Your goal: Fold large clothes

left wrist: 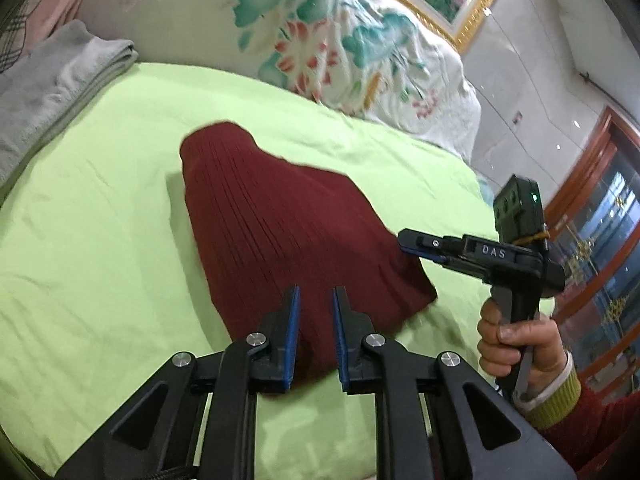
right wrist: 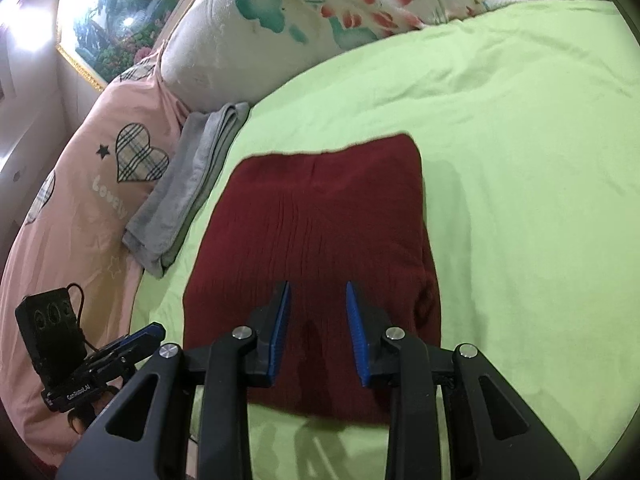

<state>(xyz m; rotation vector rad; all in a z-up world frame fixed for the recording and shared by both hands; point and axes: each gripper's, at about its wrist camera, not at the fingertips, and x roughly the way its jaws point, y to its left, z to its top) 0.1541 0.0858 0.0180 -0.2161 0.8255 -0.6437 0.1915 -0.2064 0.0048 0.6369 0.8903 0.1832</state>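
Bed (left wrist: 100, 208), lime-green sheet: one dark red garment (left wrist: 288, 216), folded to a compact block, lying at mid-sheet. Left gripper (left wrist: 316, 300): above the garment's near edge, jaws slightly spread, nothing between them. Right gripper (right wrist: 316, 292): over the same garment, jaws apart, empty. Right hand (left wrist: 516, 340): on the gripper's handle, yellow cuff, red sleeve. Folded grey cloth (right wrist: 192, 184): beside pink pillow (right wrist: 88, 184). Floral quilt (left wrist: 336, 40): along the far side.
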